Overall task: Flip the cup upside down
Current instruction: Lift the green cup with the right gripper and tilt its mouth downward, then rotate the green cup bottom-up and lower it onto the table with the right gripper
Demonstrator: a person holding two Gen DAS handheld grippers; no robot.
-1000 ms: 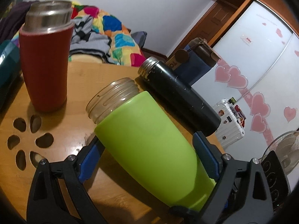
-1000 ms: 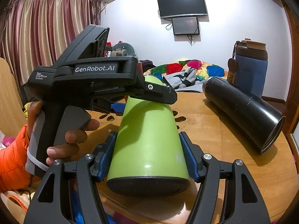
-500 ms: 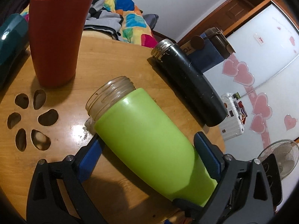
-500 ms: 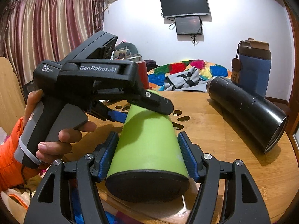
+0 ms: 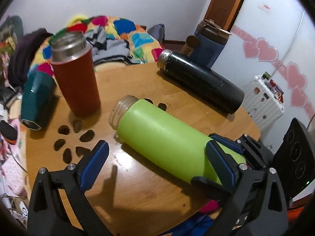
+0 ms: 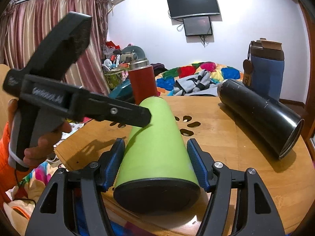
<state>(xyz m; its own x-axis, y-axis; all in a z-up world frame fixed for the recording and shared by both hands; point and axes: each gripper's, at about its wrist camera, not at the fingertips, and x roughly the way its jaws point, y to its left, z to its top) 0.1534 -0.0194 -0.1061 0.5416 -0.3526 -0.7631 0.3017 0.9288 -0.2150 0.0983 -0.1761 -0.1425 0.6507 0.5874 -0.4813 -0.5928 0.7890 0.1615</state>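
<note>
1. At the green cup's (image 6: 155, 147) base end, right tongs (image 6: 156, 163) close on its sides.
2. Left tongs (image 5: 157, 161) wide open, empty, beside cup body.
3. Cup lies on tabletop (image 5: 157, 84), long axis running away from right tongs, mouth toward red flask (image 5: 75, 78).

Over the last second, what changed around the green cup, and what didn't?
The left tongs let go of the green cup and pulled up and away; they now stand open, one pad off to the side. The cup's mouth end came down, so it lies flat on the wooden table. The right tongs are unchanged, pads at the cup's base end. The red flask and the black bottle stayed put.
</note>
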